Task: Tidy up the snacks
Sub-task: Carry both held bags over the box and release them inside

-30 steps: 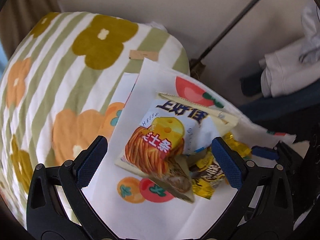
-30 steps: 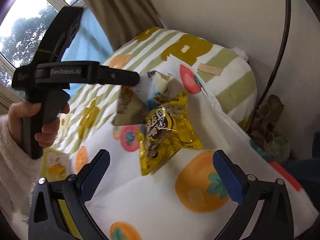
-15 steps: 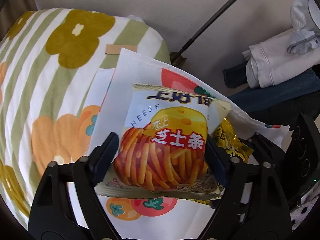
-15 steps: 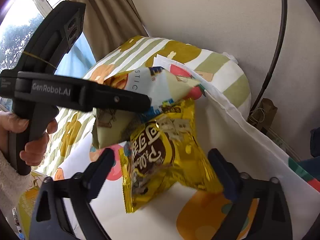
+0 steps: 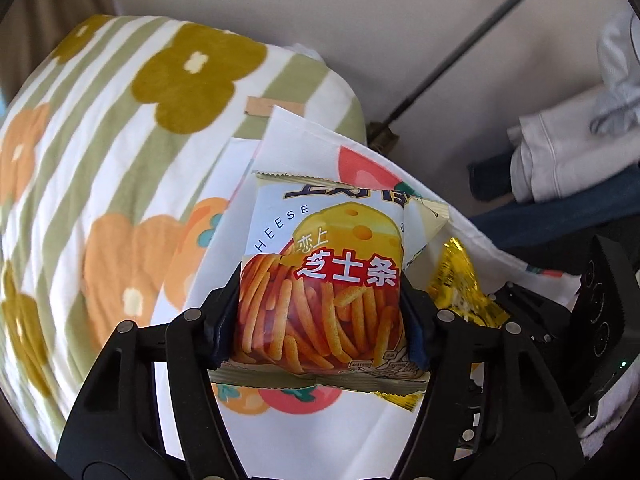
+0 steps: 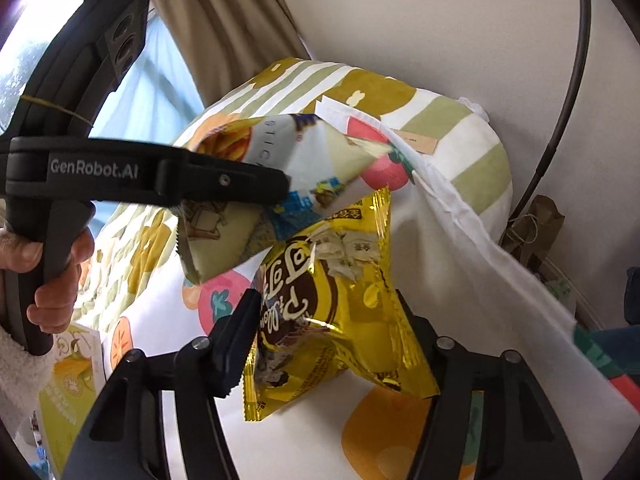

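My left gripper (image 5: 320,320) is shut on a cheese stick snack bag (image 5: 324,276), white with a cheese wedge and orange sticks, and holds it above the fruit-print cloth (image 5: 304,140). In the right wrist view the same bag (image 6: 280,184) hangs from the left gripper's arm (image 6: 152,176). My right gripper (image 6: 332,332) is shut on a yellow snack bag (image 6: 336,312) with a brown panel, lifted off the cloth (image 6: 460,264). The yellow bag (image 5: 460,284) peeks out right of the cheese bag in the left wrist view.
A striped flower blanket (image 5: 120,140) covers the bed under the cloth. A wall and a dark pole (image 5: 472,40) stand behind. Folded clothes (image 5: 568,140) lie at right. A curtain (image 6: 224,20) and window are at left. A green packet (image 6: 68,384) lies at lower left.
Both grippers have closed on their bags: the left on the cheese stick bag, the right on the yellow bag. Both bags have come up off the cloth and closer to the cameras.
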`<act>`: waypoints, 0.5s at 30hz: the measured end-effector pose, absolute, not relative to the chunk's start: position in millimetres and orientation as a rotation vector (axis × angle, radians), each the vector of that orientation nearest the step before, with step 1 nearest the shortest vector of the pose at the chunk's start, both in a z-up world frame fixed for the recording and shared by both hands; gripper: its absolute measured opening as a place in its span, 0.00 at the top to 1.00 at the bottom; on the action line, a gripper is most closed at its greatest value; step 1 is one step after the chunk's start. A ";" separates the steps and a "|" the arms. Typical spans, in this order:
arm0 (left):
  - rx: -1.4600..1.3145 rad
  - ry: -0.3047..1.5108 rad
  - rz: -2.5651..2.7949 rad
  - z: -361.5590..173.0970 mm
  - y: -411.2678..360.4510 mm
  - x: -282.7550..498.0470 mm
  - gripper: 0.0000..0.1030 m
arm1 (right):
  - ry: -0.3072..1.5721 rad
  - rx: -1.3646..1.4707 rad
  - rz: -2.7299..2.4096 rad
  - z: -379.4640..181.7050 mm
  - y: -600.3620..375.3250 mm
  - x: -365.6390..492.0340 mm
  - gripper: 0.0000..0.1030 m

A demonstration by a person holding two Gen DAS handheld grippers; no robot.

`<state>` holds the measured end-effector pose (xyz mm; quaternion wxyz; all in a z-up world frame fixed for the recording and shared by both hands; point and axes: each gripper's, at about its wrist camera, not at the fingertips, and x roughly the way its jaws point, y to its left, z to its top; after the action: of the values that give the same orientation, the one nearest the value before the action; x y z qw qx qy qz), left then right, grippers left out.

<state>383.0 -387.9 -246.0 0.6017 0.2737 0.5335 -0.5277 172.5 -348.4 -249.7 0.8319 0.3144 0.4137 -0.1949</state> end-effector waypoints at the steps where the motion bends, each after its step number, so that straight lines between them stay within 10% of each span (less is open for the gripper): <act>1: 0.619 1.229 -1.206 -241.0 -384.1 382.9 0.39 | 0.880 0.661 -0.402 -247.7 -348.1 171.6 0.43; 15: 0.306 1.098 -0.899 -131.2 -294.7 359.5 0.39 | 0.862 0.487 -0.113 -175.8 -341.3 157.0 0.47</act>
<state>359.5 -294.7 -131.2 0.7480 0.1401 0.5019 -0.4110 157.0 -341.3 -175.8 0.8785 0.2337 0.4132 -0.0543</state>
